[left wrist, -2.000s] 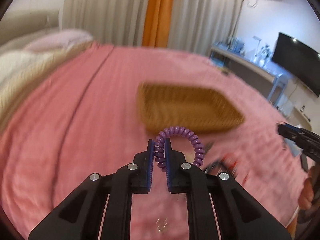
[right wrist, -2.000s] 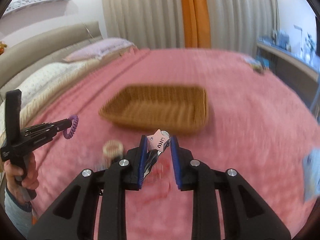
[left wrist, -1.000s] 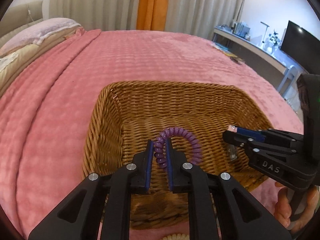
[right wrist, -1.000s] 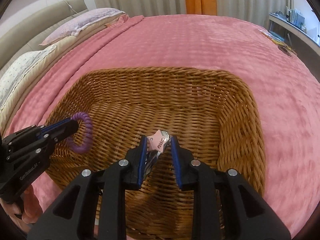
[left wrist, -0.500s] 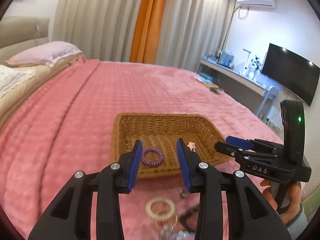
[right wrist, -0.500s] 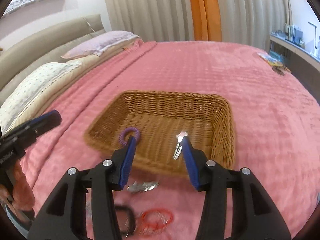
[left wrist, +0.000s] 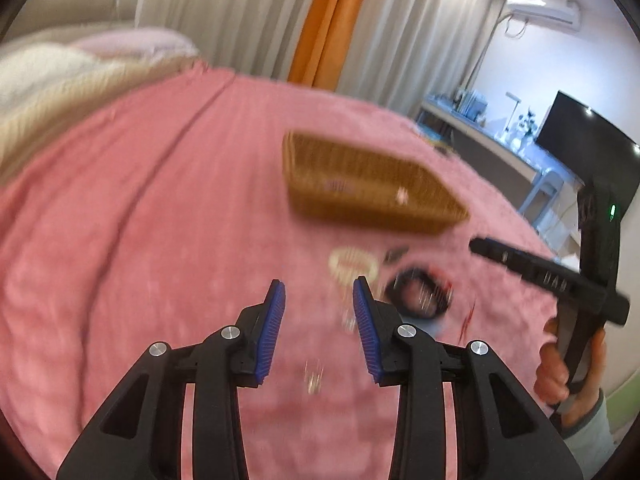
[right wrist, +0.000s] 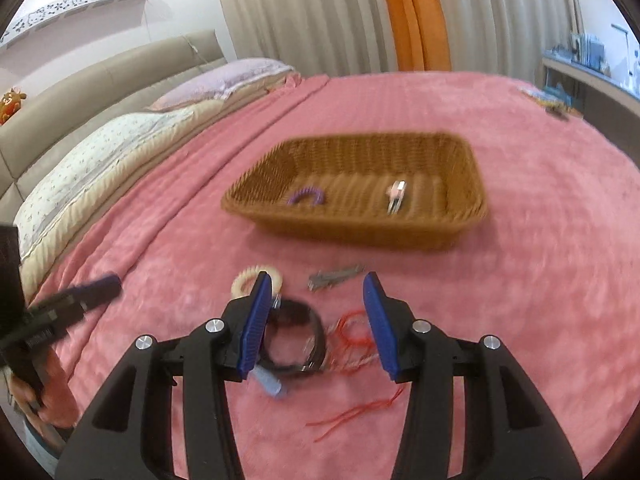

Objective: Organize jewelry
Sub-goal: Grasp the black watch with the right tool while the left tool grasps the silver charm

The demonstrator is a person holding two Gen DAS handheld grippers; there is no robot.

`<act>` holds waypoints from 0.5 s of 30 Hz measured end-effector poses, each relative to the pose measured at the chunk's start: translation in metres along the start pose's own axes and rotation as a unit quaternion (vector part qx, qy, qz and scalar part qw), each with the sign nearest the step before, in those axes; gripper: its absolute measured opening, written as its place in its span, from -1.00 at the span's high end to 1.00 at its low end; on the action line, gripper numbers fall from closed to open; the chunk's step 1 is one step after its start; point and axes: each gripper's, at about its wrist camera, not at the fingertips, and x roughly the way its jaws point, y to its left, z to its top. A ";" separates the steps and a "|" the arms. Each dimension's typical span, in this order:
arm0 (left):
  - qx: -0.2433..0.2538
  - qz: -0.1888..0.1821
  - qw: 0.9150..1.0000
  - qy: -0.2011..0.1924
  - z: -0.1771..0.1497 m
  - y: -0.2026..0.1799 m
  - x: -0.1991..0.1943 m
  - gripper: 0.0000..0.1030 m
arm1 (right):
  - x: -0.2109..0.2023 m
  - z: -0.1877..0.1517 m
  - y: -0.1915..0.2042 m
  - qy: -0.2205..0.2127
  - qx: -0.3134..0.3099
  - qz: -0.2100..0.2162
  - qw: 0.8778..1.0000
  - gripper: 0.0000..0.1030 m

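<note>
A wicker basket [right wrist: 464,216] [left wrist: 320,204] on the pink bed holds a purple coil hair tie [right wrist: 306,196] and a pink hair clip [right wrist: 396,194]. In front of it lie a cream coil hair tie [right wrist: 248,278] [left wrist: 352,266], a grey clip [right wrist: 334,276], a black bracelet [right wrist: 294,334] [left wrist: 420,292] and red string [right wrist: 356,338]. My right gripper [right wrist: 318,322] is open and empty above the bracelet and string. My left gripper [left wrist: 318,322] is open and empty, low over the blanket just left of the cream tie. Each gripper shows in the other's view.
A small blue object [right wrist: 270,382] lies by the bracelet. Small shiny pieces [left wrist: 314,378] lie on the blanket near my left gripper. Pillows [right wrist: 120,136] lie at the left, a desk and TV [left wrist: 580,148] at the right.
Both grippers let go of the purple tie and the pink clip in the basket, opened, and have drawn back toward the loose jewelry in front of the basket.
</note>
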 end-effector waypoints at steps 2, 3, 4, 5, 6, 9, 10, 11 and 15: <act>-0.002 0.000 1.000 0.022 -0.015 0.006 0.010 0.33 | 0.011 -0.009 0.003 0.013 -0.001 -0.002 1.000 0.14; -0.003 0.001 0.999 0.032 -0.021 0.008 0.015 0.33 | 0.015 -0.013 0.004 0.018 -0.002 -0.002 1.000 0.15; -0.003 0.002 0.999 0.038 -0.026 0.009 0.018 0.33 | 0.020 -0.016 0.005 0.021 -0.002 -0.003 1.000 0.20; -0.002 0.003 0.999 0.044 -0.034 0.010 0.022 0.33 | 0.025 -0.020 0.005 0.027 -0.004 -0.009 1.000 0.23; 0.000 0.004 0.999 0.051 -0.038 0.011 0.026 0.33 | 0.031 -0.023 0.005 0.032 -0.005 -0.014 0.999 0.27; 0.006 -0.003 0.998 0.056 -0.044 0.010 0.027 0.33 | 0.041 -0.027 0.005 0.043 -0.005 -0.022 0.999 0.29; 0.012 -0.005 0.998 0.055 -0.045 0.008 0.027 0.33 | 0.041 -0.027 0.005 0.041 -0.005 -0.023 0.999 0.30; 0.020 -0.005 0.998 0.058 -0.047 0.006 0.028 0.33 | 0.042 -0.025 0.005 0.039 -0.006 -0.023 0.999 0.30; 0.046 0.016 0.997 0.068 -0.051 -0.005 0.036 0.33 | 0.052 -0.023 0.008 0.051 -0.014 -0.038 0.998 0.39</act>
